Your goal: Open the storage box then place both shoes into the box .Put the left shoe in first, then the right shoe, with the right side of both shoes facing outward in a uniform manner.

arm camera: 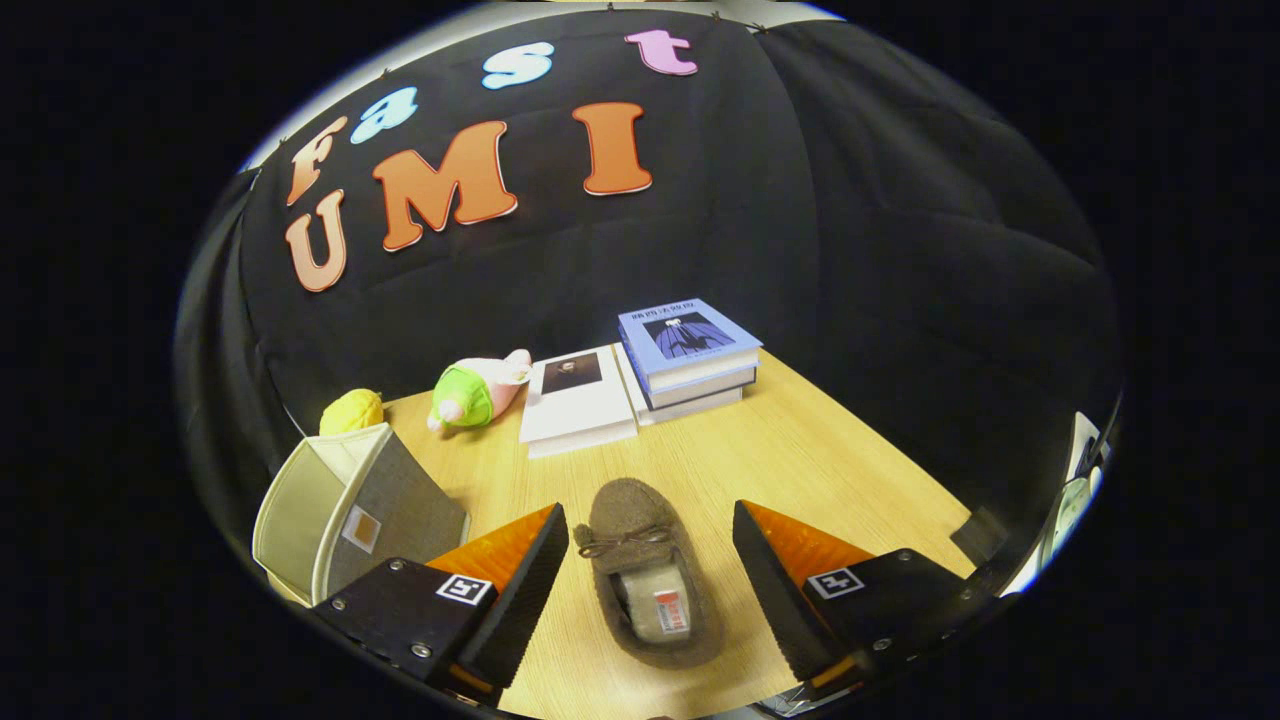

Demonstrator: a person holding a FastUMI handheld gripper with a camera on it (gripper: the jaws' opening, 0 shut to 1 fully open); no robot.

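Gripper view: shoe [645, 570] between spread gripper [650, 540] fingers.

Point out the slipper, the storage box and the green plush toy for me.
slipper [640, 570], gripper view, between the open fingers, on its top by the bow.
storage box [395, 500], gripper view, on its grey side wall.
green plush toy [468, 395], gripper view, on its green body.
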